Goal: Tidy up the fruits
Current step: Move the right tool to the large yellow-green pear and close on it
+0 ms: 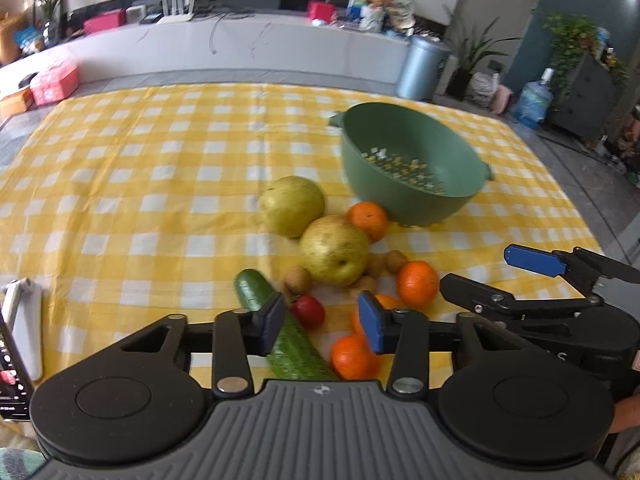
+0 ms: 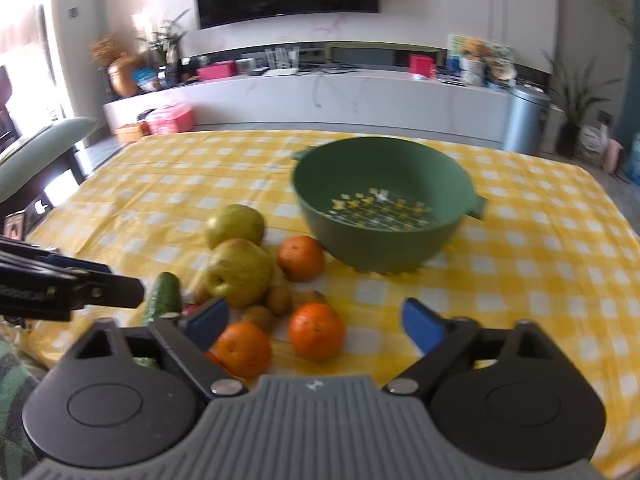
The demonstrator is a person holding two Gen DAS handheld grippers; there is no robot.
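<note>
A green colander stands empty on the yellow checked cloth. In front of it lies a heap of fruit: two yellow-green pears, several oranges, small brown fruits, a red fruit and a cucumber. My left gripper is open above the cucumber and the near oranges, holding nothing. My right gripper is open above the near oranges, empty; it also shows in the left wrist view.
A white object and a phone lie at the table's left edge. A grey-green chair stands to the left. A low cabinet with boxes, a blue bin and plants are beyond the table.
</note>
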